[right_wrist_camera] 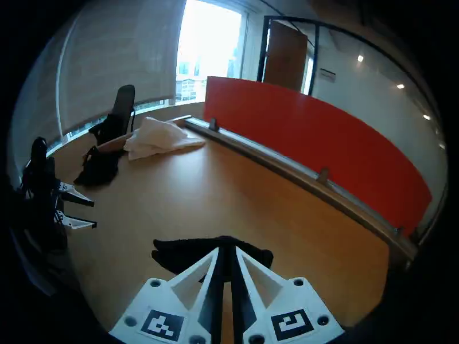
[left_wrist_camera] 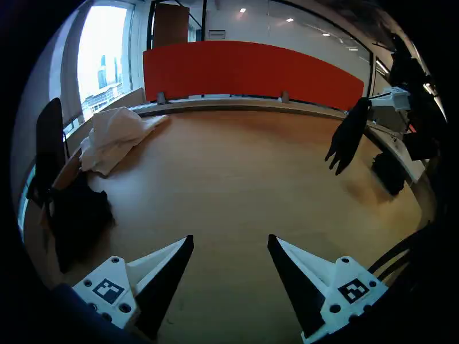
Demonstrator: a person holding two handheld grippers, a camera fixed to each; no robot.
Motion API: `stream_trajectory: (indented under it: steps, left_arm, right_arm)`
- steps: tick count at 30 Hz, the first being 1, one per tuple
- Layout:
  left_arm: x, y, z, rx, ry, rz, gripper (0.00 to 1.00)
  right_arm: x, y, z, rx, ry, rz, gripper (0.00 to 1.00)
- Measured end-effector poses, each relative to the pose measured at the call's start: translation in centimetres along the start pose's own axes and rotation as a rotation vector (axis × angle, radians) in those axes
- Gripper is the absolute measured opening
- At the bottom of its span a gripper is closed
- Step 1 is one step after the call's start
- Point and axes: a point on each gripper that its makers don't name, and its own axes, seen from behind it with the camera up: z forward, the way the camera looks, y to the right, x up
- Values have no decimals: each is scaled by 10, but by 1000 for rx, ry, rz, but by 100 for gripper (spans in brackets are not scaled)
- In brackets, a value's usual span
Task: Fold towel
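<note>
Left gripper (left_wrist_camera: 229, 237): my fingers are spread wide with nothing between them, just bare table (left_wrist_camera: 241, 172) under the gap. It sits low over the near edge, pointing at the far edge. In the right gripper view I see it (right_wrist_camera: 86, 212) at the left edge of the table, also with a gap between the fingers.

Right gripper (right_wrist_camera: 227, 252): fingers nearly pressed together, pinching the black towel (right_wrist_camera: 183, 255) at the tips. The cloth bunches out to both sides of them. In the left gripper view this gripper (left_wrist_camera: 370, 103) is up over the right edge of the table. The black towel (left_wrist_camera: 347, 137) hangs limp from it, clear of the surface, with its shadow on the wood below.

Rest of the table:
- White cloth (left_wrist_camera: 115, 137) (right_wrist_camera: 158, 137), crumpled in a heap at the far left corner by the window.
- Dark cloth (left_wrist_camera: 80, 218) (right_wrist_camera: 100, 166) bunched at the left edge, nearer to me than the white heap.
- Dark lump (left_wrist_camera: 390, 172) at the right edge, below the hanging towel. I can't tell what it is.

A red divider (left_wrist_camera: 252, 71) (right_wrist_camera: 321, 143) runs along the far edge. A black chair (left_wrist_camera: 49, 143) (right_wrist_camera: 120, 109) stands just off the left edge.
</note>
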Motion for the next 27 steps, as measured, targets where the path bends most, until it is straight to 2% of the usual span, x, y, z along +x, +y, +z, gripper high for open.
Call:
stream_trajectory:
  steps: [13,27]
  left_arm:
    - [4,2,5,-1,-6,9,96]
    - [7,6,9,2,-19,22,96]
  right_arm:
    - [-22,66,-36,-79,-37,42,6]
    - [-45,131,-62,-150,-74,83,6]
